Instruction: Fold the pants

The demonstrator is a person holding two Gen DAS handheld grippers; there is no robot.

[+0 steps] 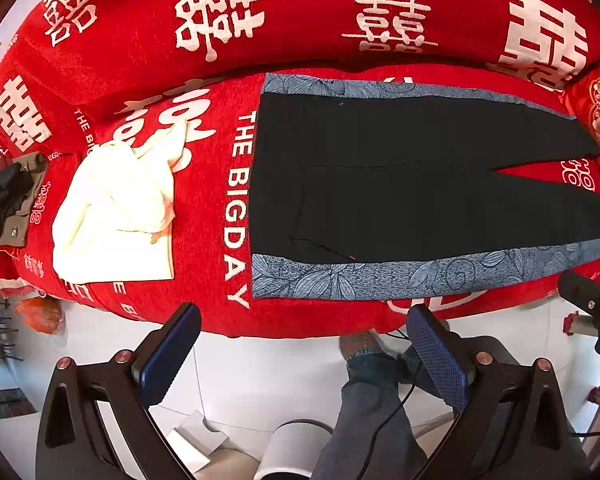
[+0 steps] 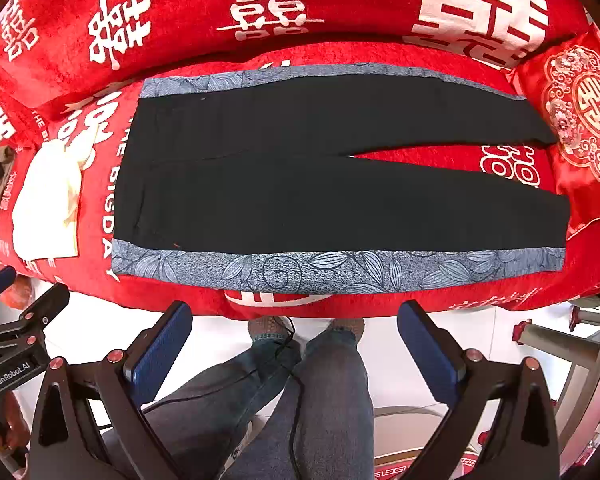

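Our left claw (image 1: 304, 344) and right claw (image 2: 296, 340) hang wide open, holding nothing. The pants (image 2: 320, 168) lie flat on the red sofa (image 2: 260, 0). We should grab both near corners together and lift evenly.

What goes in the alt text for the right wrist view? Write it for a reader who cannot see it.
Black pants with blue floral side panels lie flat and unfolded on a red sofa cover printed with white characters, waistband to the left. The right gripper is open and empty in front of the sofa edge. A cream garment lies left of the pants.
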